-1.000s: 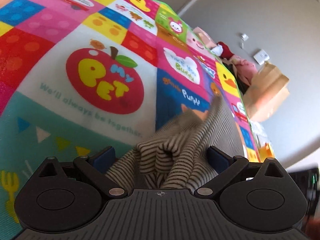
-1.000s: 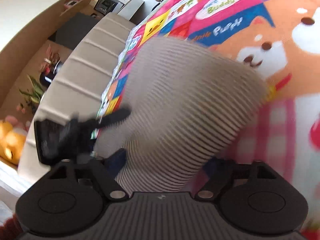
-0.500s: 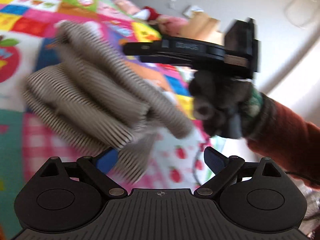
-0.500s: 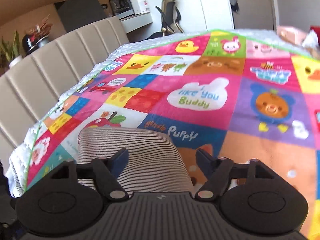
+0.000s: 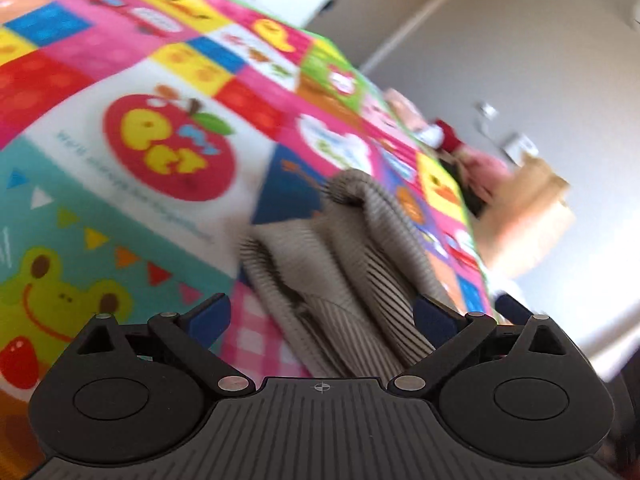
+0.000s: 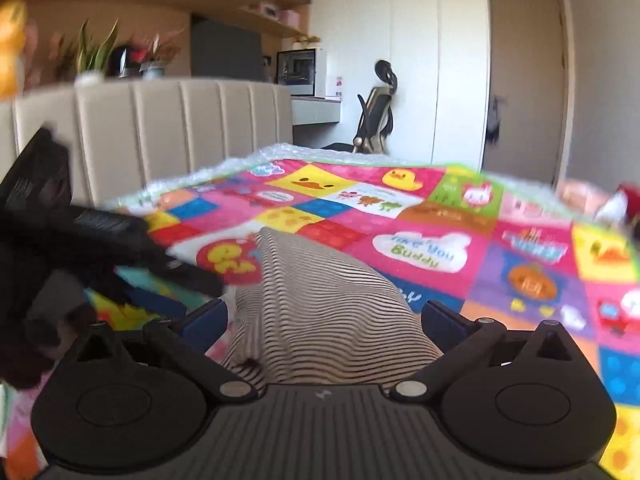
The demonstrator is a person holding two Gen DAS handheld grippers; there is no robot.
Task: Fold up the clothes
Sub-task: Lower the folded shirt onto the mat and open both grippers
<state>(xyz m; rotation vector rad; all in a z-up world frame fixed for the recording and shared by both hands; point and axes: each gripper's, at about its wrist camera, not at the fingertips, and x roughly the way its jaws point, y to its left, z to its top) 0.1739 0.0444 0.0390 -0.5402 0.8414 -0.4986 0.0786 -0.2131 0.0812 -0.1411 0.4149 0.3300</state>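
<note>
**Holding the striped garment over the play quilt**

Gripping from two sides, that's the picture: the striped garment [image 5: 352, 280] lies bunched between both tools, low over the patchwork quilt [image 5: 168, 80]. The left gripper [image 5: 320, 320] shows its blue pads spread wide, with folds of cloth running down between them; whether they truly pinch it, I cannot tell. Same story on the right gripper [image 6: 324, 316]: pads set wide, fabric draped over the middle, hold uncertain. My read is that the bundle is kept gathered like this so its layers don't slide apart while it's carried or set down.

From the right wrist view, the left tool's dark body is a blur at the left edge, just beside the cloth.

Now the room: a padded beige headboard [image 6: 160, 120], plants [image 6: 92, 56] on the ledge behind it, an office chair [image 6: 376, 120] beyond. On the far side, a brown paper bag [image 5: 532, 200] sits near the wall.
</note>
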